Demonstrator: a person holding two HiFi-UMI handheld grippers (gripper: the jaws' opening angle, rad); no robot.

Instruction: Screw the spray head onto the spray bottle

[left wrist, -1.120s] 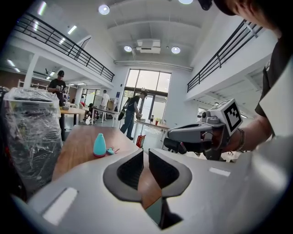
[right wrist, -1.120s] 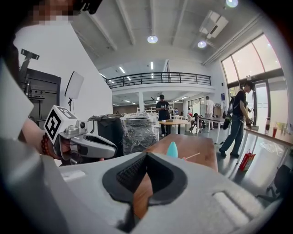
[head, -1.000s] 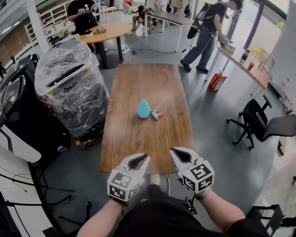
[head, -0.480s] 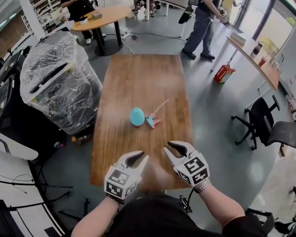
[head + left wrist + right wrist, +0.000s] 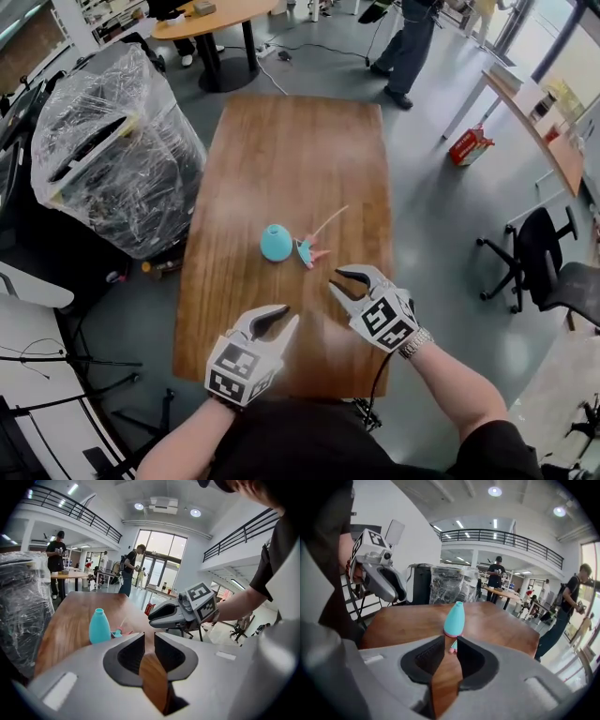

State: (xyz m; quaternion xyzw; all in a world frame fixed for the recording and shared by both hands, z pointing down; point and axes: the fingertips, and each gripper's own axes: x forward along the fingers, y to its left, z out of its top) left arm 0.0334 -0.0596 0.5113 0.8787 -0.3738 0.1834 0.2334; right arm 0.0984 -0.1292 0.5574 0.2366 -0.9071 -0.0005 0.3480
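An open hall with a grey floor holds a long wooden table [image 5: 281, 169]. Beside it stand a plastic-wrapped load [image 5: 112, 150], a black office chair [image 5: 548, 272], and a round table [image 5: 202, 17] farther back.

The left gripper [image 5: 149, 637] hangs over the table's near edge. Its jaws stand a narrow slit apart with only the tabletop showing between them, and they touch nothing. The right gripper [image 5: 450, 641] is a little farther in over the wood, its tips turned toward the middle of the table. Its jaws are opening, the gap is still small, and nothing lies between the pads.

Both grippers are held low on bare forearms that reach forward from the bottom of the head view. The right wrist wears a beaded band [image 5: 413, 344].

The teal spray bottle [image 5: 276, 243] stands upright near the table's middle, well apart from both grippers. The spray head [image 5: 307, 252] lies on its side just beside it, and its thin dip tube [image 5: 330, 219] slants away across the wood.

In the right gripper view the bottle rises just beyond the jaw gap. The spray head is mostly hidden behind the jaws there, with only a pink and teal bit showing. The person's torso is cut off at the lower frame edge.
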